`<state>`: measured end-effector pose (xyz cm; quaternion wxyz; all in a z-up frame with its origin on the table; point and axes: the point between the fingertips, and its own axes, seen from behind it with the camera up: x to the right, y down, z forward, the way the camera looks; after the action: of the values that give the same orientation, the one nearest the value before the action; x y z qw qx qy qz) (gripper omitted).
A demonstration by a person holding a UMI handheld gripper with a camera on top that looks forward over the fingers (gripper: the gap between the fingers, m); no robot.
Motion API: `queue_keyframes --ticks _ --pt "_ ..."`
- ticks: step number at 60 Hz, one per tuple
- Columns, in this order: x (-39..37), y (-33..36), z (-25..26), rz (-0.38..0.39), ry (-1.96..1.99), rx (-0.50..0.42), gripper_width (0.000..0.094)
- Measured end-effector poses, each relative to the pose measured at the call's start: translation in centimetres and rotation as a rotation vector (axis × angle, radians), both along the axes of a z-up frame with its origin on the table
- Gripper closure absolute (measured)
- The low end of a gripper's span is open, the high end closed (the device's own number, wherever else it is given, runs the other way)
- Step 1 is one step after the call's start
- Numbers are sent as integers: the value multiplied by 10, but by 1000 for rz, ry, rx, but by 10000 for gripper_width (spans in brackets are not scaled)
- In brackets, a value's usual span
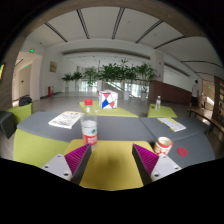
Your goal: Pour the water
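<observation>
My gripper (pixel 112 160) hangs over a yellow-green and grey table (pixel 112 165), its two magenta-padded fingers spread wide with nothing between them. A white cup with a red band (pixel 89 130) stands on the table just ahead of the left finger (pixel 76 158). A second red-and-white cup (pixel 164 146) stands to the right, just beyond the right finger (pixel 147 158). A small bottle (pixel 158 105) stands farther back on the right.
Papers lie at the left (pixel 65 119) and right (pixel 171 124) of the table. A red-white-blue box (pixel 108 99) and a small red object (pixel 88 102) stand at the far middle. Green plants (pixel 115 73) line the back of the hall.
</observation>
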<state>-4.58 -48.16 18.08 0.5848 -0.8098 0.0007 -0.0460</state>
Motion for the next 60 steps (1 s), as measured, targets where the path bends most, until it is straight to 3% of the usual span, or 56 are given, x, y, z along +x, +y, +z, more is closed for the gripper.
queue_keyframes --ticks 12,29,35,39,51,60 --pt "-64 73 -21 42 14 30 87" --pt "-84 177 -46 23 -16 64 131" --pt "-83 204 -50 12 -20 73 232" --pt "-85 212 -50 21 -20 87 394" --pt "-91 211 -47 52 -18 123 612" --pt "-98 198 -28 94 26 145 612"
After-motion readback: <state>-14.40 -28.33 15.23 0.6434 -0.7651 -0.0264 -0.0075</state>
